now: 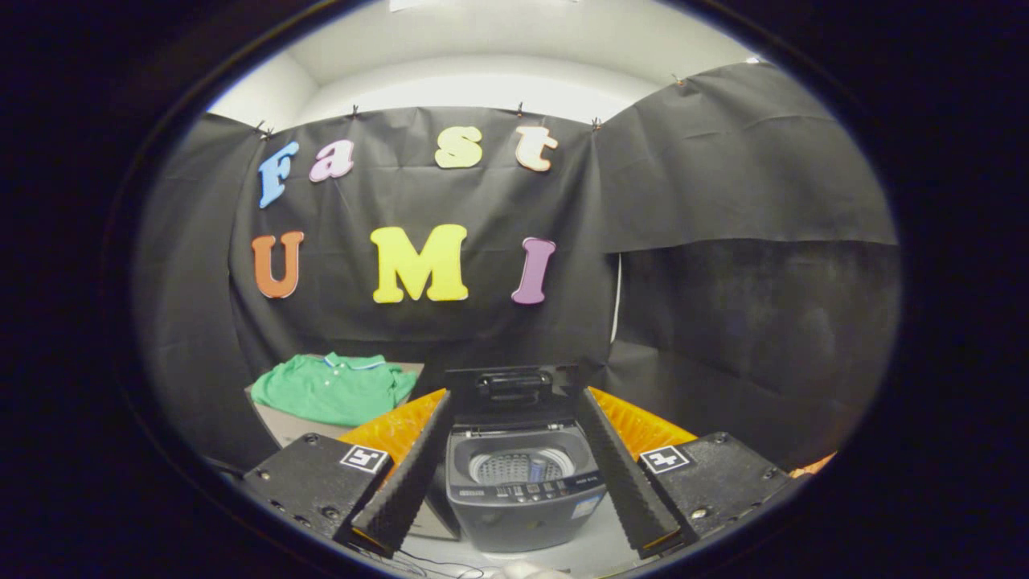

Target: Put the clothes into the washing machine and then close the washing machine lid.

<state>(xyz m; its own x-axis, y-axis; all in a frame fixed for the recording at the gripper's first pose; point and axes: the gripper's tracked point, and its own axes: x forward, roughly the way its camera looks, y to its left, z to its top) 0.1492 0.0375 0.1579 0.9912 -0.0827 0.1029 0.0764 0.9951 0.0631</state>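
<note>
Your shirt (334,388) lies well to the left, beyond the left finger, crumpled on a low box (281,422). It is apart from the gripper (514,434), whose fingers stand wide apart and hold nothing. The washer (518,482) sits between and just ahead of them, with its lid (510,394) raised at the back and the drum open.

Your risks start on the left. The shirt is loose and spread out, so a pinch on a single layer or the collar may lift only part of it, leaving a sleeve to trail and catch on the box edge. Carried across, hanging cloth could drape over the washer's rim or control panel instead of dropping into the drum, and then the lid would likely shut on fabric. The lid looks upright and close to the back cloth; push it carelessly and you may shift the whole washer, which looks small and light. A thin cable lies near the washer's base and could snag.

Count: one shirt, one box, one washer, one lid.
</note>
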